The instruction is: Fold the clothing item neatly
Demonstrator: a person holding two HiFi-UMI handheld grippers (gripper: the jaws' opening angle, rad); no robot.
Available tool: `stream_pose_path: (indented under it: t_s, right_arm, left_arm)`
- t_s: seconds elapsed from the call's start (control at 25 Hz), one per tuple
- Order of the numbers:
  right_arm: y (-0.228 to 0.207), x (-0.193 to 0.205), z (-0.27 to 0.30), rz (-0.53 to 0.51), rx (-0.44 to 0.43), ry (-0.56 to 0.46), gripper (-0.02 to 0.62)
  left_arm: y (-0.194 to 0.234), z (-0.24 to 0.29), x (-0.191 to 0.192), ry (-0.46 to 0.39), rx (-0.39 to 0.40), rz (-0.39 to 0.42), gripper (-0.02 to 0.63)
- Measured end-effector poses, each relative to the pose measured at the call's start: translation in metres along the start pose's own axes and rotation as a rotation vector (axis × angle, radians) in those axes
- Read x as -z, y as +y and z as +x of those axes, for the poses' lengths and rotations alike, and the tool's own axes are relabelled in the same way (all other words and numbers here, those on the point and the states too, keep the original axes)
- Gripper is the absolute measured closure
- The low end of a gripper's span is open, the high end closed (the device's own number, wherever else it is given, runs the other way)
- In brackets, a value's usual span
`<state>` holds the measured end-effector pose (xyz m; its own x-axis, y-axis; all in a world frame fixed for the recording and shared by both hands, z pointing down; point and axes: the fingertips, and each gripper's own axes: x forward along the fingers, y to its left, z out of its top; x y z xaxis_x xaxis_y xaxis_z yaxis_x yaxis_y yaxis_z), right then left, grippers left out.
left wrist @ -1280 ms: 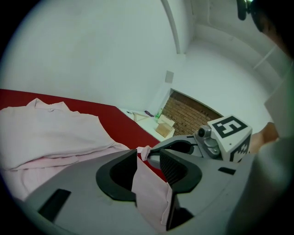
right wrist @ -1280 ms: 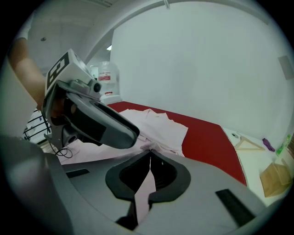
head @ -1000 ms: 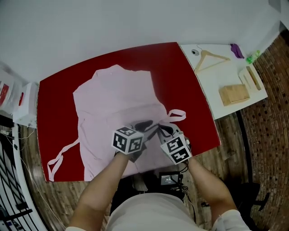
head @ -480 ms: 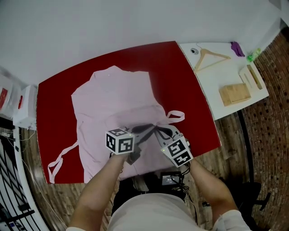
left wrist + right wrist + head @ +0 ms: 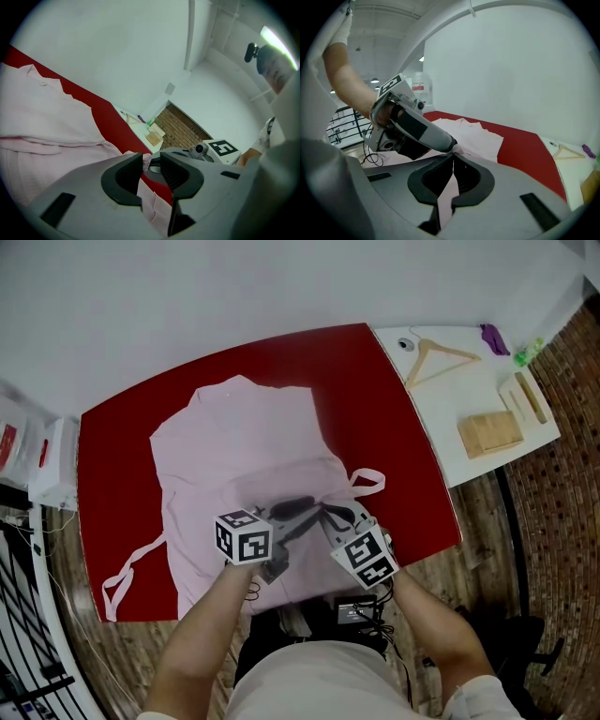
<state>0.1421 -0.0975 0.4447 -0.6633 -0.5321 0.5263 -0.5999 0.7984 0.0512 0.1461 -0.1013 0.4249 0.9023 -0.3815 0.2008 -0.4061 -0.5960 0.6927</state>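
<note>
In the head view, a pale pink garment (image 5: 239, 456) is seen spread on a red table (image 5: 375, 399), with its collar end toward the far edge and its lower part at the near edge. A short strap loop (image 5: 367, 482) is laid out at the cloth's right side, and a longer strap (image 5: 127, 570) trails off its left side onto the red surface. Both grippers are held close together over the near part of the garment, their tips almost meeting at a small raised bunch of cloth.

The right gripper (image 5: 453, 157) is pressed together on the garment: in the right gripper view a fold of pink cloth is pinched between the jaws and hangs down through them. The jaws of the left gripper (image 5: 151, 160) have just been opening and are now set apart. A ridge of the pink cloth stands between them, lying against one jaw with a gap left to the other.

A white side table (image 5: 487, 390) is placed against the red table's right end. A wooden hanger (image 5: 436, 357) and a wooden block (image 5: 487, 432) are laid on it.
</note>
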Motion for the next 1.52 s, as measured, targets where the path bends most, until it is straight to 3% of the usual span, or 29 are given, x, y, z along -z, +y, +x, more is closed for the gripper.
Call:
stream_pose_path:
  t_s: [0.16, 0.32, 0.48, 0.72, 1.0, 1.52]
  right_arm:
    - [0.009, -0.001, 0.003, -0.057, -0.005, 0.008, 0.575]
    - [0.019, -0.001, 0.005, -0.079, -0.022, 0.005, 0.577]
    - [0.025, -0.004, 0.006, -0.105, -0.020, -0.016, 0.575]
    - [0.023, -0.008, 0.001, -0.124, 0.012, -0.040, 0.572]
    - [0.005, 0.047, -0.001, -0.081, 0.065, 0.112, 0.572]
    - [-0.043, 0.131, 0.014, -0.011, 0.170, 0.370, 0.574]
  left_arm:
    - [0.003, -0.005, 0.004, 0.021, -0.014, 0.006, 0.511]
    - [0.010, -0.013, 0.010, 0.031, -0.025, -0.062, 0.517]
    - [0.013, -0.021, 0.009, 0.032, -0.040, -0.080, 0.572]
    - [0.023, -0.050, -0.019, -0.109, -0.107, -0.095, 0.583]
    - [0.035, -0.079, -0.037, -0.190, -0.148, -0.132, 0.583]
    - [0.082, -0.146, -0.023, -0.272, -0.311, -0.226, 0.583]
